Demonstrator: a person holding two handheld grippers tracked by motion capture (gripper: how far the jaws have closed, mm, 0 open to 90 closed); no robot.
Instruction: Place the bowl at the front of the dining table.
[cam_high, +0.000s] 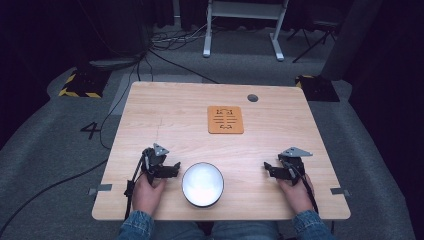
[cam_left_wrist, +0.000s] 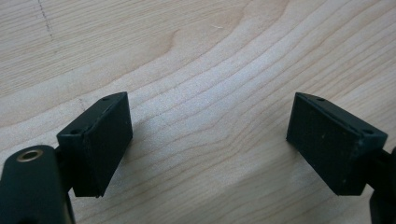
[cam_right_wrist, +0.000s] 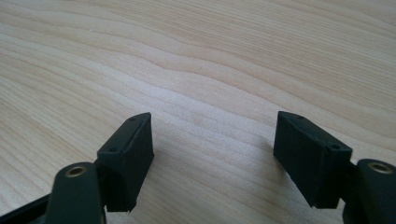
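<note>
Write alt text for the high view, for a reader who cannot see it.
A person's hands rest an open left gripper and right gripper on a wooden table, either side of a white bowl. An orange square mat lies farther back.

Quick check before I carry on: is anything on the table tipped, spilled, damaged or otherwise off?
Nothing stands out. The white bowl sits upright at the near edge of the table, with no spill around it. The orange mat lies flat and square farther back. The left gripper and right gripper both rest open, with bare wood between their jaws.
</note>
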